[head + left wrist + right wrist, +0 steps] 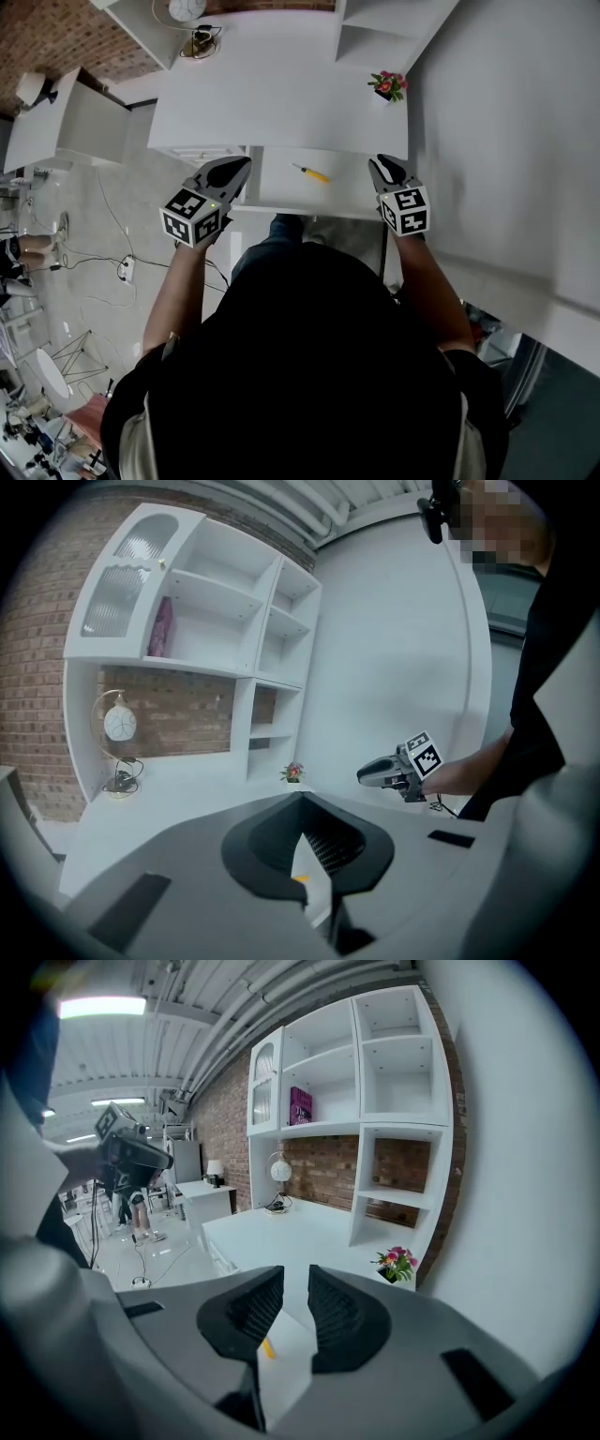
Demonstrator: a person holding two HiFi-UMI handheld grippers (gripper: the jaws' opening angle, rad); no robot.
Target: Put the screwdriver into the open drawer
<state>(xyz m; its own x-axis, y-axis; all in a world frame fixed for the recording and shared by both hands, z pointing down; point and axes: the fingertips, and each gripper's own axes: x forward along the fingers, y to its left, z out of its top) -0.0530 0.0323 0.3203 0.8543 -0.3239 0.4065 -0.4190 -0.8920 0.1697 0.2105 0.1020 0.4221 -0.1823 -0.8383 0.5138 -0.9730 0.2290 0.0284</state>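
The screwdriver (310, 173), yellow-handled with a thin metal shaft, lies inside the open white drawer (281, 192) at the desk's front edge. My left gripper (230, 172) hovers at the drawer's left corner. Its tips touch and hold nothing. In the left gripper view a sliver of the yellow handle (300, 878) shows below the left gripper (300, 803). My right gripper (387, 171) hangs over the drawer's right corner. In the right gripper view, the right gripper (295, 1274) stands narrowly open and empty, with the screwdriver (268, 1347) visible beneath it.
A small potted flower (387, 85) sits at the desk's right rear beside white shelving (375, 28). A round lamp (187, 9) and coiled cable (199, 42) stand at the back left. A second white desk (66, 122) and floor cables (127, 270) lie to the left.
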